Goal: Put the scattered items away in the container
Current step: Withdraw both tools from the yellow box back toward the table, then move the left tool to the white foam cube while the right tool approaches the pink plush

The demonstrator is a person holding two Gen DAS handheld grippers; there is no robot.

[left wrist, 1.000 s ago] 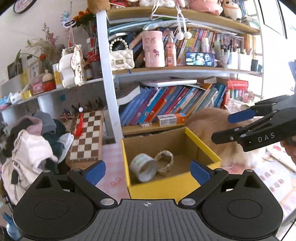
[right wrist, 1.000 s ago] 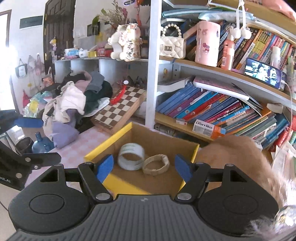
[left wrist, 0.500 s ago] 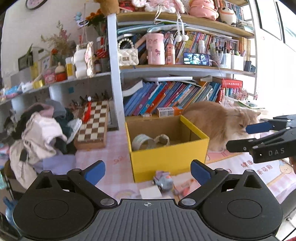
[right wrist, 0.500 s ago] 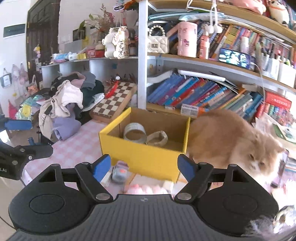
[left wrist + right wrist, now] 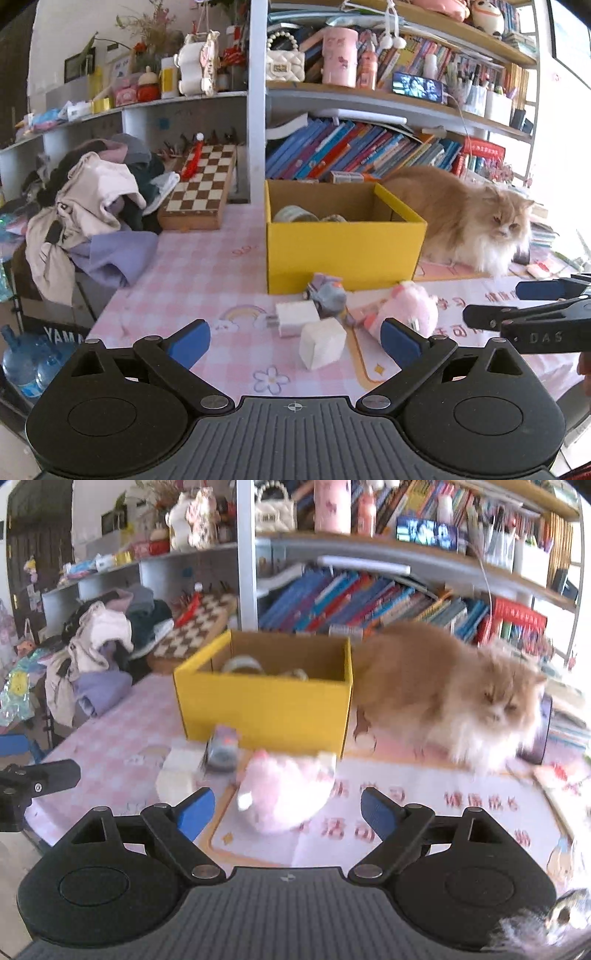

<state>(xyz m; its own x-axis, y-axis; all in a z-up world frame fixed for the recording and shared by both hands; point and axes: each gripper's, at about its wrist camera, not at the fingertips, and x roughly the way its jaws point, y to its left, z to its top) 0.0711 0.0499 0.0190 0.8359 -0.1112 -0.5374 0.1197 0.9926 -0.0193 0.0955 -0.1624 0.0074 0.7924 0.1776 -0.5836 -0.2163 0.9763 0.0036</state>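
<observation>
A yellow cardboard box (image 5: 343, 243) (image 5: 266, 709) stands on the pink checked table with a tape roll (image 5: 293, 214) (image 5: 242, 663) and a woven ring (image 5: 332, 218) inside. In front of it lie a grey-purple toy (image 5: 327, 295) (image 5: 221, 749), a white charger (image 5: 295, 314), a white block (image 5: 322, 343) (image 5: 177, 775) and a pink plush (image 5: 402, 310) (image 5: 284, 794). My left gripper (image 5: 293, 338) is open and empty, just short of the block. My right gripper (image 5: 288, 810) is open and empty, with the plush between its fingers' line.
A fluffy orange cat (image 5: 465, 218) (image 5: 450, 686) stands right of the box. A chessboard (image 5: 203, 184), a clothes pile (image 5: 88, 206) and a bookshelf (image 5: 369, 147) sit behind. A printed mat (image 5: 424, 812) covers the table's right side. The table edge falls off at left.
Both grippers have pulled back and lowered from above the box, so the items in front of it now show. The cat has come out from behind the box.
</observation>
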